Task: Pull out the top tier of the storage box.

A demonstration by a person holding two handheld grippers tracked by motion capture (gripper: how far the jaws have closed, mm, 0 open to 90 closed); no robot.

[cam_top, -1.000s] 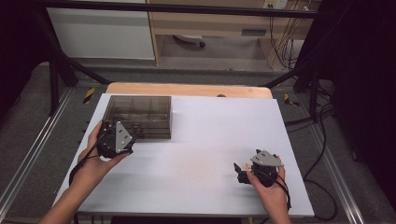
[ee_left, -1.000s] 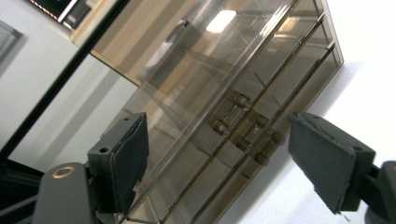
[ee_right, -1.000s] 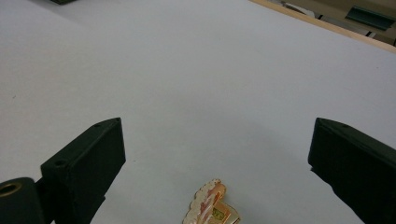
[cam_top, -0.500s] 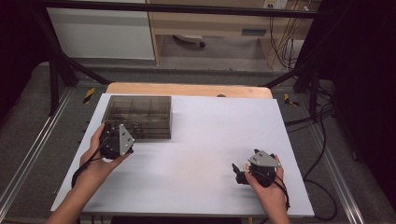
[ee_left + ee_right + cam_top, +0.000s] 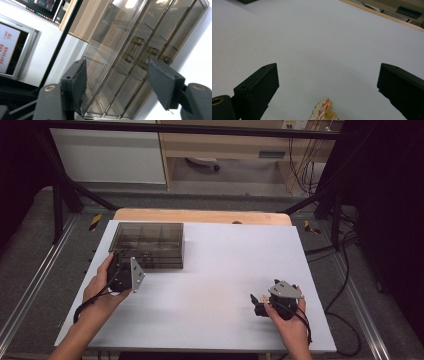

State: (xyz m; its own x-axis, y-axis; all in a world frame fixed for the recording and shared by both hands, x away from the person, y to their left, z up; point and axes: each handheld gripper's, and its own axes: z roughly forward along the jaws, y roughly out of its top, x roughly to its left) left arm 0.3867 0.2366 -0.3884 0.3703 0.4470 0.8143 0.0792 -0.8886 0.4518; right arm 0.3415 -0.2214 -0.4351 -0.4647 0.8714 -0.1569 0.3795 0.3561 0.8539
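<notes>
A smoky see-through drawer box (image 5: 147,245) stands at the back left of the white table (image 5: 215,265). My left gripper (image 5: 121,259) is held at its front, jaws pointing at it. In the left gripper view the left gripper (image 5: 117,82) is open and its jaws have just been closing; the drawer box (image 5: 125,42) with its small knobs (image 5: 140,53) lies beyond the pads, untouched. My right gripper (image 5: 256,304) rests at the front right, wide open. In the right gripper view the right gripper (image 5: 328,82) straddles a small orange and white badge (image 5: 324,112) lying flat on the table.
A wooden board edge (image 5: 200,215) runs behind the white table top. Black frame legs (image 5: 60,195) and cables (image 5: 340,245) flank the table on the floor. A shelf unit (image 5: 225,150) stands farther back.
The left gripper has shifted slightly at the box's front and its grey plate has turned a little. The right hand and gripper have stayed where they were.
</notes>
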